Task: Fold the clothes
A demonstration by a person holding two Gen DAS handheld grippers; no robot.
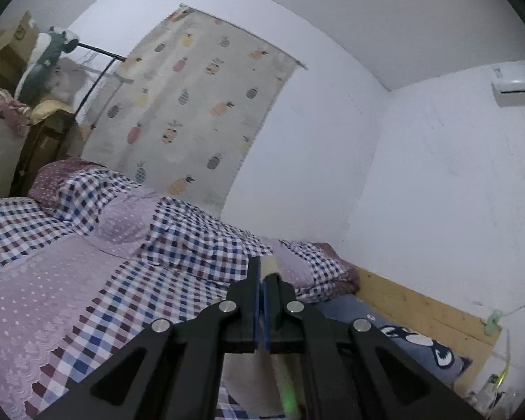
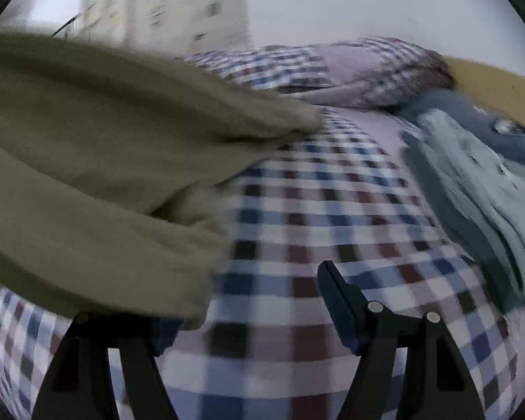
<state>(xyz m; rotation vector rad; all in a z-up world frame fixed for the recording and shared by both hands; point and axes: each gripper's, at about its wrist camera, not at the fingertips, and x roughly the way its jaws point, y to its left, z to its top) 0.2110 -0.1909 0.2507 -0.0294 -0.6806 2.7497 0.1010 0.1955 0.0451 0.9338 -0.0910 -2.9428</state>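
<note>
Soft matt cloth over a bed, bare wood at its edge.
Olive-green fleecy cloth garment (image 2: 98,161), checked woven cotton bedsheet (image 2: 297,217), pale unvarnished wooden bed board (image 1: 420,308), matt black plastic left gripper (image 1: 261,280).

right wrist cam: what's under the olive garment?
The olive garment hangs over the checked bedsheet, which shows past its edge. It also covers the right gripper's left fingertip. Whatever lies beneath the rest of the cloth is hidden.
</note>
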